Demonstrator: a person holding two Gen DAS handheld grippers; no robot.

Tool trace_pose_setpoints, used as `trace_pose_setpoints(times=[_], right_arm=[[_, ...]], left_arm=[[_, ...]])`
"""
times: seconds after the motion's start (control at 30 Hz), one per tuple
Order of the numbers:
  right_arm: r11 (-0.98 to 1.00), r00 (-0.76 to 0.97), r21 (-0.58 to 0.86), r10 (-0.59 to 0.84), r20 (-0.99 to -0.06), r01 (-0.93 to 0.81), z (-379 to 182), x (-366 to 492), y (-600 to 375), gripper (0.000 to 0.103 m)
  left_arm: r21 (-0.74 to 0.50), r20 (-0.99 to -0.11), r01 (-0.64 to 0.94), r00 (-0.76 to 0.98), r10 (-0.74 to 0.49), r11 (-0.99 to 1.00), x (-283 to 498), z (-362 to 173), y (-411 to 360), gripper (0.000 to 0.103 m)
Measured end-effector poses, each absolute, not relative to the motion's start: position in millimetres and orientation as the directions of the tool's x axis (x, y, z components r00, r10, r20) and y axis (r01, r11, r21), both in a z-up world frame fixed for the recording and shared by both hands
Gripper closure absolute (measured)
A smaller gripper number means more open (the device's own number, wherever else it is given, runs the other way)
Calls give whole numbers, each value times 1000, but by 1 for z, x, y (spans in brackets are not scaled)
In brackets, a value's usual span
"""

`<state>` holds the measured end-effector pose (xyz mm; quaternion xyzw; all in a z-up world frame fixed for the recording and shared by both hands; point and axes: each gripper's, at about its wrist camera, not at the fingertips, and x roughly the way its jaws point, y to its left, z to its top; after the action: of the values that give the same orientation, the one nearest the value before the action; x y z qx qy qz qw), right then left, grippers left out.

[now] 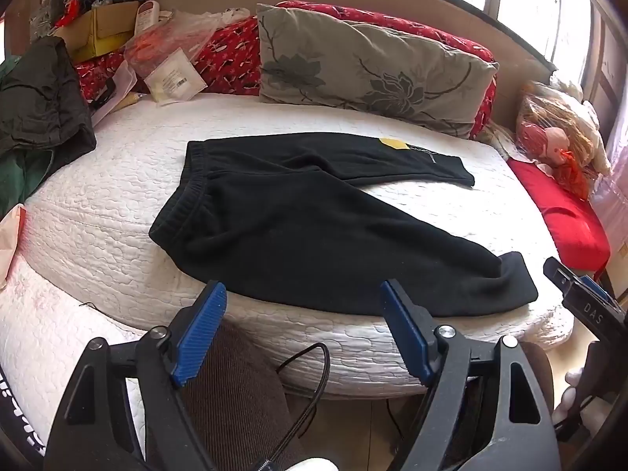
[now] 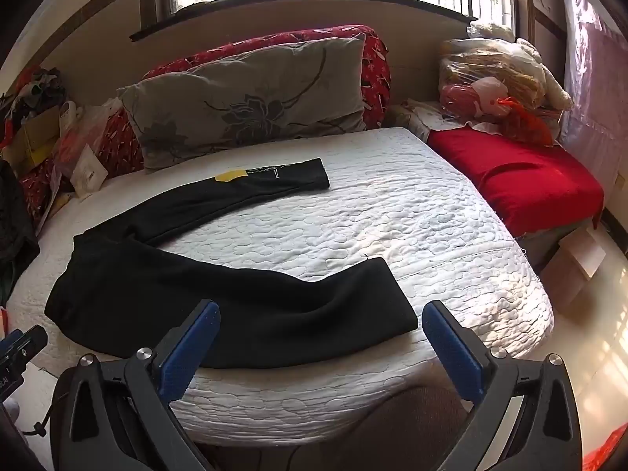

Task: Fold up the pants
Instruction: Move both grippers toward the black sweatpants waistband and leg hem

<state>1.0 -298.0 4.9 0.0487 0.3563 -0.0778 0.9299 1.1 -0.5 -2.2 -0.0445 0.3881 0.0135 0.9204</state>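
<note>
Black pants (image 1: 298,227) lie spread flat on the white quilted mattress (image 1: 117,180), waistband to the left, two legs splayed apart to the right. The far leg carries a yellow patch (image 1: 394,143). In the right wrist view the pants (image 2: 235,298) fill the near left part of the mattress (image 2: 412,212). My left gripper (image 1: 302,298) is open and empty, just in front of the near leg at the mattress edge. My right gripper (image 2: 320,318) is open and empty, near the cuff of the near leg. The right gripper also shows in the left wrist view (image 1: 581,298).
A grey floral pillow (image 1: 369,70) and a red floral bolster (image 1: 392,23) lie along the headboard. Dark clothes (image 1: 35,106), a cardboard box and plastic bags crowd the far left. A red cushion (image 2: 518,180) and bagged items (image 2: 498,82) sit at right.
</note>
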Motion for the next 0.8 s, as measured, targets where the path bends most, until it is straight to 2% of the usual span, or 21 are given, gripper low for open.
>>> trace_pose_setpoints(times=[0.17, 0.3, 0.37, 0.8], right_arm=[[988, 730, 17, -104, -675, 156, 1, 2, -298, 0], [985, 743, 17, -116, -659, 169, 10, -1, -298, 0], [985, 739, 22, -114, -665, 171, 7, 2, -303, 0], [980, 725, 28, -128, -677, 199, 1, 4, -313, 0]], left_arm=[[-46, -738, -34, 675, -11, 998, -2, -5, -22, 22], [-150, -764, -5, 635, -113, 989, 0, -12, -12, 22], [-155, -768, 2, 629, -122, 988, 1, -14, -7, 22], [-49, -735, -65, 679, 8, 997, 13, -9, 4, 22]])
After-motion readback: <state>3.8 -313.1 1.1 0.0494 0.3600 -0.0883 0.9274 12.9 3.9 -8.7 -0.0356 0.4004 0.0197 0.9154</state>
